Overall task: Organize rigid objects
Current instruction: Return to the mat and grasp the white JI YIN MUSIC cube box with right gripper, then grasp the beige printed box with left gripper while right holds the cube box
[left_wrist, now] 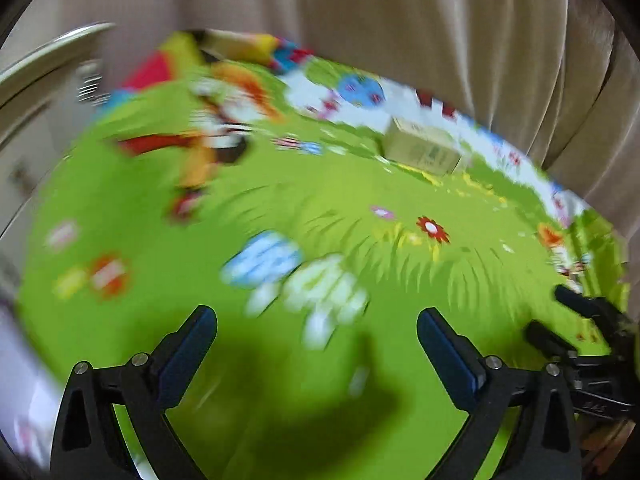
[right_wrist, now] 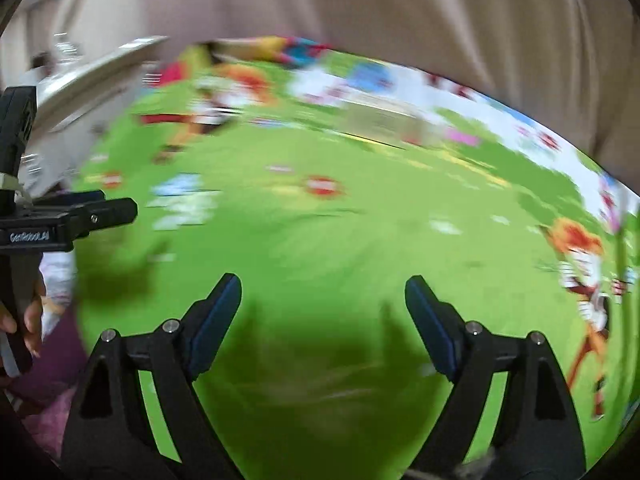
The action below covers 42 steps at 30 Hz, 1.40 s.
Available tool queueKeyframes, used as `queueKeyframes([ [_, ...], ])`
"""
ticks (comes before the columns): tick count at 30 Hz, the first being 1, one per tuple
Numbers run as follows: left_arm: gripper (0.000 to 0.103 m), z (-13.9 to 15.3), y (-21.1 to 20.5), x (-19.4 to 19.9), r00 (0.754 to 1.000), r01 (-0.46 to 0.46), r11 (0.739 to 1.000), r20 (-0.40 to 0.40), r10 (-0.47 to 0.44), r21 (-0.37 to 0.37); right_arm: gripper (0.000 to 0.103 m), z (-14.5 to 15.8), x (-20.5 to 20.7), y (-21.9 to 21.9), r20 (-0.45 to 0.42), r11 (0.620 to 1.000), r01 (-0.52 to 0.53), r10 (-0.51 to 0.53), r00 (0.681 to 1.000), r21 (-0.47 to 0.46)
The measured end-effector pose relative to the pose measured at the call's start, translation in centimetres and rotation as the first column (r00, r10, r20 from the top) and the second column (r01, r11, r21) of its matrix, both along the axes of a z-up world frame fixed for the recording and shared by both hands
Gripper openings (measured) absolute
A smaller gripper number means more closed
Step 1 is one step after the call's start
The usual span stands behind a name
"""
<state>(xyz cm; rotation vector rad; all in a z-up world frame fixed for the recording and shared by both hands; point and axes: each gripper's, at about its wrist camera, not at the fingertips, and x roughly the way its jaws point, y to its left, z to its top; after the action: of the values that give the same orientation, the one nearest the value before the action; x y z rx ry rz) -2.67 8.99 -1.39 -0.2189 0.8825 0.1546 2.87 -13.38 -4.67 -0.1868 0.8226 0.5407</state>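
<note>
Left wrist view, left gripper jaws wide, nothing between them, above green play mat, blurred white and blue packets just ahead, cardboard box farther off, right wrist view, right gripper spread wide, empty, a hand at left edge

we see a green play mat printed with flowers, grass and cartoon figures, blurred in both views. behind it hangs a beige curtain in long folds. at the left edge stands pale furniture with a curved rail. a red printed flower shows sharply, and dark shadows lie on the mat.
</note>
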Motion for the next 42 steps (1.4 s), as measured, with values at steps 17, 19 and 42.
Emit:
queueKeyframes([
  [17,0.103,-3.7,-2.3,12.4,0.996,-0.001,0.992,-0.093,0.013,0.123,0.092,-4.4,25.1,1.7,-0.123,0.993,0.095,-0.103,0.987,-0.067],
  [19,0.103,-3.6,-2.2,12.3,0.995,-0.001,0.992,-0.096,0.013,0.128,0.092,-4.7,27.1,2.6,-0.122,0.994,0.083,-0.091,0.988,-0.067],
  [42,0.103,-0.1,-7.0,29.3,0.554,0.832,0.504,-0.386,-0.737,0.232,0.045,-3.9,17.0,-5.3,-0.074,0.998,0.026,-0.030,0.997,-0.053],
])
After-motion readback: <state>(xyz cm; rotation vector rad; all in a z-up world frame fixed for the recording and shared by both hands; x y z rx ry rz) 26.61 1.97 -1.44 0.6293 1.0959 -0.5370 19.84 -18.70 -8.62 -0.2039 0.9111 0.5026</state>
